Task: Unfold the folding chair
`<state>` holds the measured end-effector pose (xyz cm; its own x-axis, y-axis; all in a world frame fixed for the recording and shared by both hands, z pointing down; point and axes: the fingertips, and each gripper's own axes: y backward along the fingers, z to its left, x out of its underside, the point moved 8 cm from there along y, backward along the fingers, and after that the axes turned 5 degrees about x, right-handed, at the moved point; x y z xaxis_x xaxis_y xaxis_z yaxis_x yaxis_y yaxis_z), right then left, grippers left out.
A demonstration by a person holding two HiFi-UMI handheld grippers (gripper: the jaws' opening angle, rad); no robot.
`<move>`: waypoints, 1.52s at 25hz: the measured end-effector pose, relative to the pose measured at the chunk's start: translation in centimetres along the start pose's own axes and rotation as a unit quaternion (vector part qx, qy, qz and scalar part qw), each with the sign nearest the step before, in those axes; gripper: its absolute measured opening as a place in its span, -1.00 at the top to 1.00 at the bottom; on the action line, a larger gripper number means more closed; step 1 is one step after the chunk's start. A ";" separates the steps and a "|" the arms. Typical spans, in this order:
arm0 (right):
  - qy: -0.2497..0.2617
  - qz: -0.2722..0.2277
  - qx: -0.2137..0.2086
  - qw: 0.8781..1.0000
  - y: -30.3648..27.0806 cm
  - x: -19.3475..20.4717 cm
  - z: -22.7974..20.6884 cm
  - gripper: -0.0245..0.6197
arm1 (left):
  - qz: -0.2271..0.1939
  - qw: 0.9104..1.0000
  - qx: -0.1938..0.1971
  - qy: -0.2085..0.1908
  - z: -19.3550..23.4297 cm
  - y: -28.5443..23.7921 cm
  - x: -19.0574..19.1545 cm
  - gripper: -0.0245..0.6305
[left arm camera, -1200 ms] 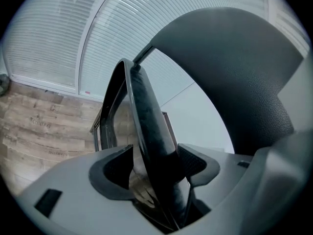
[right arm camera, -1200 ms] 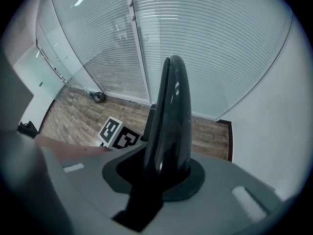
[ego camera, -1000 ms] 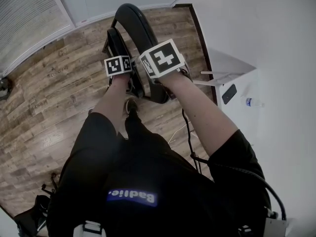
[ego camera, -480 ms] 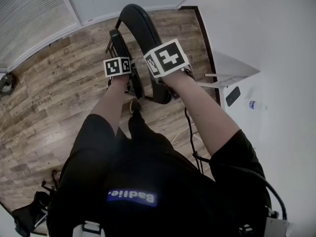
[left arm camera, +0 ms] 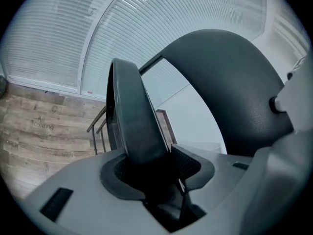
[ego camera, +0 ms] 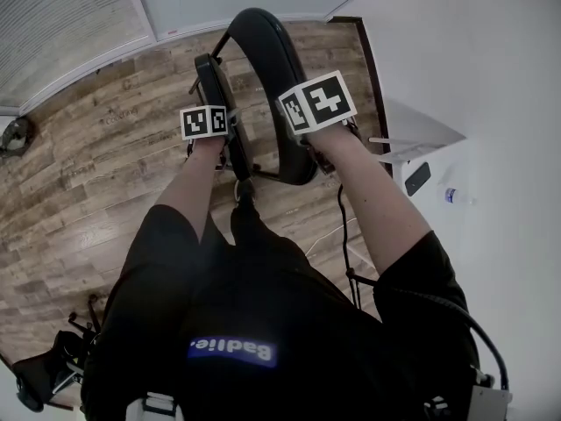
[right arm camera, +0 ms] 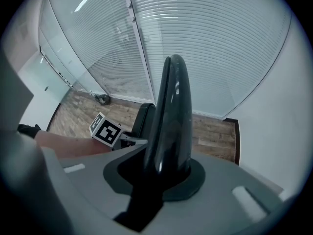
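Observation:
A black folding chair stands on the wooden floor in front of me. Its curved backrest (ego camera: 273, 60) and its seat panel (ego camera: 213, 82) stand apart, with floor showing between them. My left gripper (ego camera: 219, 137) grips the seat's upper edge (left arm camera: 133, 121). Its jaws (left arm camera: 154, 163) have just been closing, and the pads press on that edge. My right gripper (ego camera: 308, 137) is clamped on the backrest's rim (right arm camera: 171, 116). Its jaws (right arm camera: 164, 173) have also just closed further on the rim. In the left gripper view the backrest (left arm camera: 230, 82) fills the right side.
To the right is a white surface with a dark phone (ego camera: 417, 178) and a small bottle (ego camera: 454, 196). A black cable (ego camera: 342, 235) runs along my right arm. Windows with blinds (right arm camera: 210, 43) lie beyond the chair. A dark object (ego camera: 16, 137) sits on the floor far left.
The seat and backrest have spread apart, so a gap of floor now shows between them. My left gripper has drawn away from the right one along with the seat.

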<state>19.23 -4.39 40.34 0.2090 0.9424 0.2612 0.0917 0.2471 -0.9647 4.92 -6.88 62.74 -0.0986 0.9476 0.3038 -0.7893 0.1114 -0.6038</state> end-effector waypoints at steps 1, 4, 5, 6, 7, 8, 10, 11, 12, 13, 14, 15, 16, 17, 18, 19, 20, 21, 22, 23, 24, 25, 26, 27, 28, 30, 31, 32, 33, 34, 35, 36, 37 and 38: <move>-0.001 0.000 -0.001 1.000 0.0 0.0 0.0 0.75 | 0.000 1.000 0.000 0.002 0.3 0.2 0.1 0.37; -0.003 0.000 -0.004 1.000 -0.2 0.1 -0.1 0.75 | -0.001 1.000 0.000 0.011 1.4 1.2 0.4 0.37; -0.003 0.001 -0.005 1.000 -0.3 0.1 -0.2 0.75 | -0.001 1.000 0.002 0.015 1.8 1.5 0.5 0.37; -0.004 0.001 -0.006 1.000 -0.3 0.0 -0.2 0.75 | -0.001 1.000 0.004 0.018 2.2 1.8 0.6 0.37; -0.005 0.001 -0.008 1.000 -0.4 0.0 -0.3 0.75 | -0.001 1.000 0.007 0.021 2.5 2.1 0.7 0.37; -0.005 0.001 -0.009 1.000 -0.4 0.1 -0.4 0.75 | -0.001 1.000 0.010 0.021 2.8 2.2 0.7 0.37; -0.006 0.000 -0.012 1.000 -0.5 0.1 -0.5 0.75 | -0.002 1.000 0.017 0.018 3.2 2.4 0.8 0.37; -0.007 -0.001 -0.013 1.000 -0.6 0.2 -0.6 0.75 | -0.002 1.000 0.020 0.017 3.3 2.5 0.8 0.37; -0.008 -0.001 -0.015 1.000 -0.7 0.2 -0.6 0.75 | -0.001 1.000 0.022 0.017 3.5 2.6 0.9 0.37; -0.008 -0.001 -0.016 1.000 -0.8 0.3 -0.7 0.75 | -0.001 1.000 0.024 0.017 3.7 2.7 1.0 0.37; -0.009 -0.001 -0.018 1.000 -0.9 0.3 -0.9 0.75 | 0.000 1.000 0.026 0.018 3.9 2.8 1.0 0.37; -0.010 -0.002 -0.020 1.000 -1.0 0.4 -1.1 0.75 | -0.001 0.999 0.028 0.019 4.2 2.9 1.1 0.37; -0.011 -0.002 -0.023 1.000 -1.1 0.4 -1.4 0.75 | -0.001 0.999 0.029 0.021 4.4 2.9 1.1 0.37; -0.012 -0.003 -0.026 1.000 -1.3 0.5 -1.7 0.75 | -0.002 0.999 0.032 0.022 4.6 2.9 1.2 0.37; -0.013 -0.003 -0.028 1.000 -1.4 0.6 -2.0 0.75 | -0.004 0.999 0.035 0.024 4.8 2.9 1.3 0.37; -0.014 -0.004 -0.030 0.999 -1.5 0.7 -2.3 0.75 | -0.007 0.999 0.039 0.025 5.0 3.0 1.4 0.37; -0.015 -0.005 -0.032 0.999 -1.6 0.9 -2.6 0.75 | -0.009 0.999 0.042 0.026 5.2 3.0 1.5 0.37; -0.015 -0.005 -0.034 0.999 -1.7 1.0 -2.7 0.75 | -0.010 0.999 0.045 0.026 5.4 3.1 1.7 0.37; -0.016 -0.006 -0.036 0.999 -1.7 1.1 -2.8 0.75 | -0.010 0.999 0.047 0.026 5.7 3.3 1.8 0.37; -0.016 -0.006 -0.038 0.999 -1.8 1.2 -2.9 0.75 | -0.010 0.998 0.048 0.027 6.0 3.5 1.9 0.37; -0.017 -0.007 -0.040 0.999 -1.9 1.3 -2.9 0.75 | -0.009 0.998 0.049 0.028 6.3 3.7 2.1 0.37; -0.018 -0.007 -0.042 0.999 -2.0 1.3 -3.0 0.75 | -0.008 0.998 0.049 0.029 6.7 4.0 2.2 0.37; -0.019 -0.008 -0.044 0.999 -2.1 1.4 -3.1 0.75 | -0.009 0.998 0.049 0.031 7.1 4.1 2.3 0.37; -0.019 -0.008 -0.046 0.999 -2.2 1.4 -3.2 0.75 | -0.010 0.998 0.049 0.034 7.4 4.3 2.4 0.37; -0.020 -0.009 -0.048 0.999 -2.4 1.5 -3.3 0.75 | -0.011 0.998 0.049 0.037 7.8 4.5 2.5 0.37; -0.022 -0.009 -0.052 0.998 -2.7 1.6 -3.5 0.75 | -0.013 0.998 0.049 0.042 8.6 4.8 2.7 0.36; -0.023 -0.009 -0.055 0.998 -2.9 1.6 -3.6 0.75 | -0.014 0.998 0.049 0.044 9.0 4.9 2.9 0.36; -0.023 -0.009 -0.057 0.998 -3.0 1.7 -3.7 0.75 | -0.014 0.998 0.048 0.046 9.4 5.1 3.0 0.36; -0.024 -0.009 -0.059 0.998 -3.1 1.7 -3.8 0.75 | -0.015 0.998 0.047 0.048 9.8 5.3 3.1 0.36; -0.025 -0.009 -0.060 0.998 -3.2 1.8 -3.9 0.74 | -0.015 0.998 0.046 0.050 10.1 5.5 3.2 0.36; -0.026 -0.009 -0.062 0.998 -3.4 1.8 -4.0 0.74 | -0.015 0.998 0.045 0.052 10.5 5.7 3.3 0.36; -0.027 -0.010 -0.064 0.998 -3.5 1.9 -4.1 0.74 | -0.016 0.997 0.044 0.054 10.9 5.9 3.4 0.36; -0.028 -0.010 -0.067 0.997 -3.6 1.9 -4.2 0.74 | -0.016 0.997 0.043 0.057 11.3 6.0 3.5 0.36; -0.029 -0.011 -0.069 0.997 -3.8 2.0 -4.5 0.74 | -0.017 0.997 0.042 0.059 11.7 6.1 3.6 0.36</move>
<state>23.64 -4.47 44.69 0.1498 0.9495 0.2756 0.2301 0.2376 -0.9437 -7.33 -6.29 68.84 -0.0035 0.9729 0.2311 -0.8400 0.1225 -0.5286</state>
